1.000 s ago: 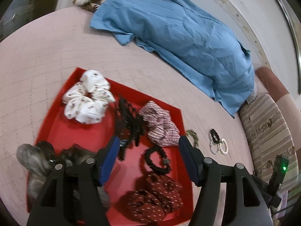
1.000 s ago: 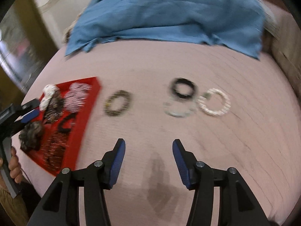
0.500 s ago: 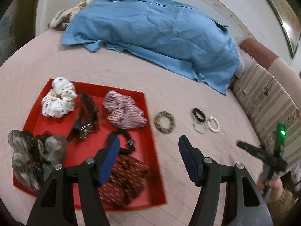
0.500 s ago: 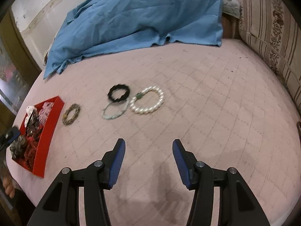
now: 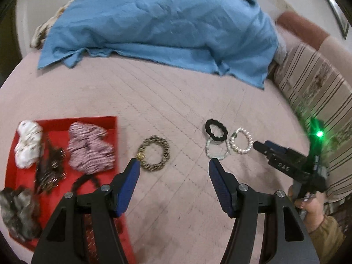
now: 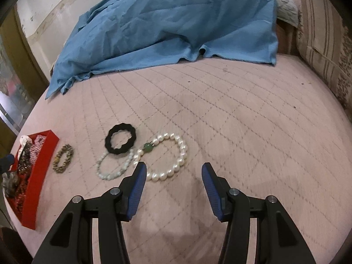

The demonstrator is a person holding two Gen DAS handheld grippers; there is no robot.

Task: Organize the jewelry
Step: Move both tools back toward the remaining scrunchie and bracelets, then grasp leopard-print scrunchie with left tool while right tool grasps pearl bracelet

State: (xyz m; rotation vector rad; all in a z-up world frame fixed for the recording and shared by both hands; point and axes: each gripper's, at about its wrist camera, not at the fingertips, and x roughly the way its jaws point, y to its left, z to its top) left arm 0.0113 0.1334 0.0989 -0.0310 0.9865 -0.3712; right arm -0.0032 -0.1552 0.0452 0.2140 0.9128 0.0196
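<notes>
four loose rings lie on the pink quilted bedspread [image 6: 231,114], all to the right of the shallow red plastic tray [image 5: 63,123] that already holds a heap of fabric scrunchies [image 5: 89,148]. nearest the tray, just off its right edge, sits the gold-and-black woven bracelet [image 5: 154,153]. further right the black ruffled hair tie [image 6: 120,142] overlaps the top of the thin white bead bracelet [image 6: 113,166], and the chunky pearl bracelet with a green bead [image 6: 164,157] lies against that pair on the side away from the tray. i'd guess they are strung out like this so each can be picked singly and carried over.

the left gripper [image 5: 172,165] hangs above the bedspread with its blue-padded jaws spread wide and nothing between them, the woven bracelet just off its left fingertip, probably its pick. the right gripper [image 6: 171,168] is likewise spread and empty, its left pad over the near edge of the pearl bracelet. a crumpled blue cloth [image 6: 171,19] lies well beyond the tray.
</notes>
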